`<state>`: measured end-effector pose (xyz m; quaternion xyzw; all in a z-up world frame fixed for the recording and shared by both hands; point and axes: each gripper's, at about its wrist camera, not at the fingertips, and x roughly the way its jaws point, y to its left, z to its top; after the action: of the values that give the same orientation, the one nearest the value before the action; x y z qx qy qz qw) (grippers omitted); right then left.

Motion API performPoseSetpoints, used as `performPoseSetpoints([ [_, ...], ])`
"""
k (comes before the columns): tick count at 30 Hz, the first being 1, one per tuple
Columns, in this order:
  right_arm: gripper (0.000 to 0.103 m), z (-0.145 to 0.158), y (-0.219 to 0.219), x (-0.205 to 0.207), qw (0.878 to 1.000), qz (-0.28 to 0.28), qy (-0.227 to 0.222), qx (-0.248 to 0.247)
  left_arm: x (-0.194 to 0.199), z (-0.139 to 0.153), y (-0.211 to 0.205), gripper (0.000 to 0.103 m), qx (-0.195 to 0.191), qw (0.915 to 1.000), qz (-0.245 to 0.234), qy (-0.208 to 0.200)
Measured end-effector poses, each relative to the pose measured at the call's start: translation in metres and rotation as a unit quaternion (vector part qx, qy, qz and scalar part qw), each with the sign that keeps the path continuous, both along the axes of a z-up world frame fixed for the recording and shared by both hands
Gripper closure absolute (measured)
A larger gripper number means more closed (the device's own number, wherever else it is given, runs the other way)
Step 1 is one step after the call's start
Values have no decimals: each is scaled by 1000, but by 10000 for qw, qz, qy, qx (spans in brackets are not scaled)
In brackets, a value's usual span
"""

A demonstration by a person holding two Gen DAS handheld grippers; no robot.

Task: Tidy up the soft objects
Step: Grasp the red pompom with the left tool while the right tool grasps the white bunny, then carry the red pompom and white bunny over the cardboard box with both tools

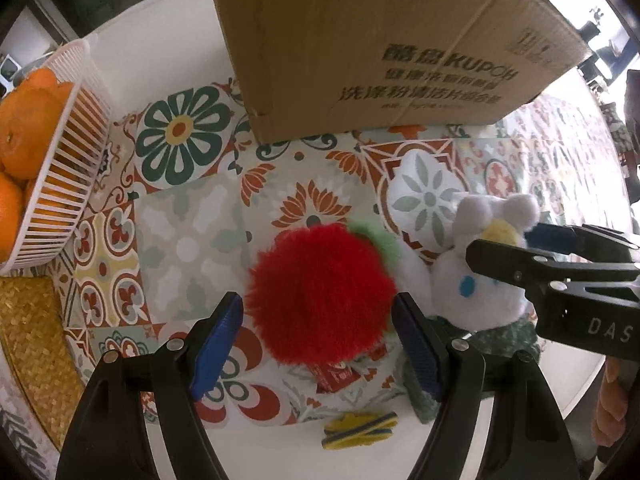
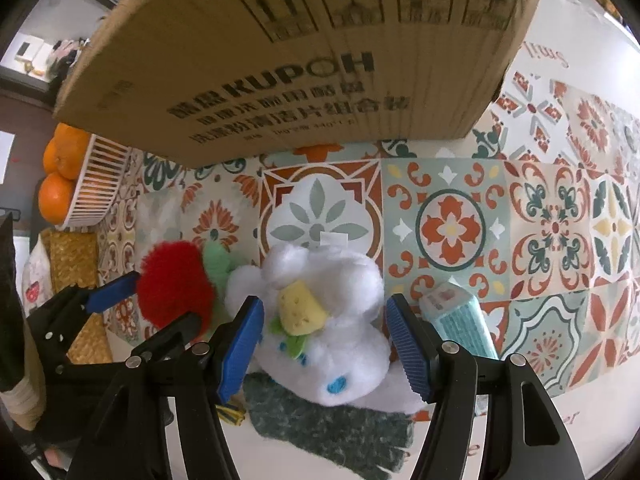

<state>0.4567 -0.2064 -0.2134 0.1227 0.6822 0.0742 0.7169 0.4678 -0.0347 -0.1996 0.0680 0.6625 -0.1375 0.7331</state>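
Two soft toys are lying side by side on the patterned cloth (image 2: 452, 224), in front of the cardboard box (image 1: 372, 40). The left gripper (image 1: 318, 338) is pointing down over the red pompom (image 1: 320, 292), its blue pads spread wide with the ball sitting between them; neither pad is clearly pressing the fur. The right gripper (image 2: 326, 344) is hanging over the white plush (image 2: 328, 320), also spread, one pad standing at each side of the toy's body and not squeezing it. The plush is lying partly on a dark green cloth (image 2: 332, 428), with a yellow piece on its front. The pompom is touching the plush's left side. A pale blue packet (image 2: 460, 316) is lying just beside the right pad. A basket of oranges (image 1: 60, 168) is sitting well to the left.
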Motion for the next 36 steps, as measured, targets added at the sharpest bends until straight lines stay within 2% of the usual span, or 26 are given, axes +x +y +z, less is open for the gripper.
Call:
performPoseSetpoints([
  [6, 38, -12, 4, 3, 9998, -43, 130, 128, 6, -18, 1, 28, 26, 9999, 103, 133],
  [11, 38, -16, 10, 5, 9999, -5, 110, 95, 10, -30, 1, 35, -35, 9997, 185, 186],
  [16, 40, -16, 15, 5, 10000, 18, 40, 43, 11, -38, 2, 53, -192, 9990, 296, 265],
  [21, 45, -12, 12, 1, 10000, 12, -27, 63, 6, -42, 5, 64, -318, 9985, 349, 260],
  [27, 49, -3, 9, -4, 9998, -3, -215, 60, -9, -24, 8, 65, -347, 9986, 405, 0],
  [36, 49, 23, 0, -17, 9988, 6, -497, 50, -24, 10, 13, 65, -358, 9974, 454, -432],
])
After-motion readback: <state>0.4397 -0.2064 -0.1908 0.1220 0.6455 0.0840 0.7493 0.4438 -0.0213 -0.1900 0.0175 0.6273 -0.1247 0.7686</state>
